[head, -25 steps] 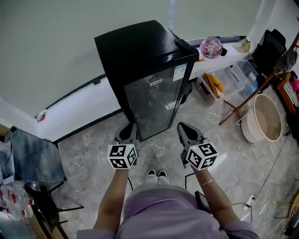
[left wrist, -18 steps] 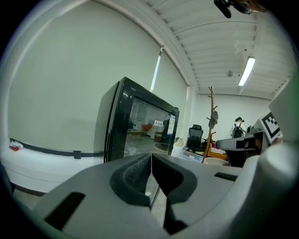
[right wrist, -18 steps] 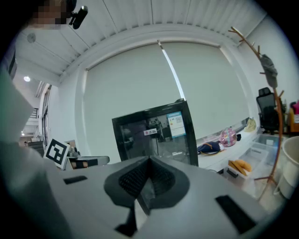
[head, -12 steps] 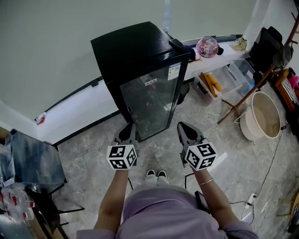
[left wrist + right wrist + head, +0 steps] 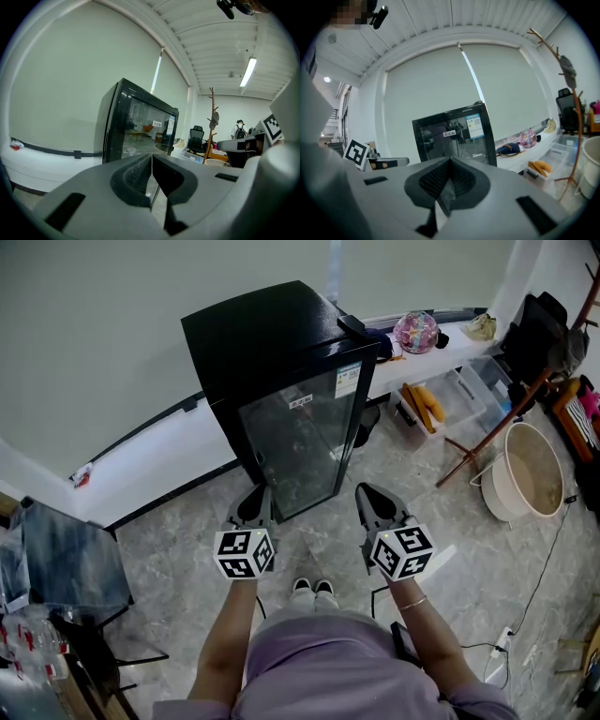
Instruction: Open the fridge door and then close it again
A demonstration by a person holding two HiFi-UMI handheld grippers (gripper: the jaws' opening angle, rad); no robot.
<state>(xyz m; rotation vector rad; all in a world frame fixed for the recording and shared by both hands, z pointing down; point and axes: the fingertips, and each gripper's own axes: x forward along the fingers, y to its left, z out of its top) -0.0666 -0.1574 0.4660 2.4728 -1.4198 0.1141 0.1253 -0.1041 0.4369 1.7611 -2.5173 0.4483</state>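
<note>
While I stand facing the black fridge (image 5: 272, 343), its glass door (image 5: 300, 442) is closed. My left claw (image 5: 257, 505) and right claw (image 5: 372, 502) are squeezed together, holding nothing, just before the fridge, not touching it.

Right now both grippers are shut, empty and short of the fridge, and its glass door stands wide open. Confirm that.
Wrong on one point: the head view shows the fridge with its glass door closed, flat against it. The rest holds: left gripper and right gripper have their jaws together, empty, short of the fridge.
</note>
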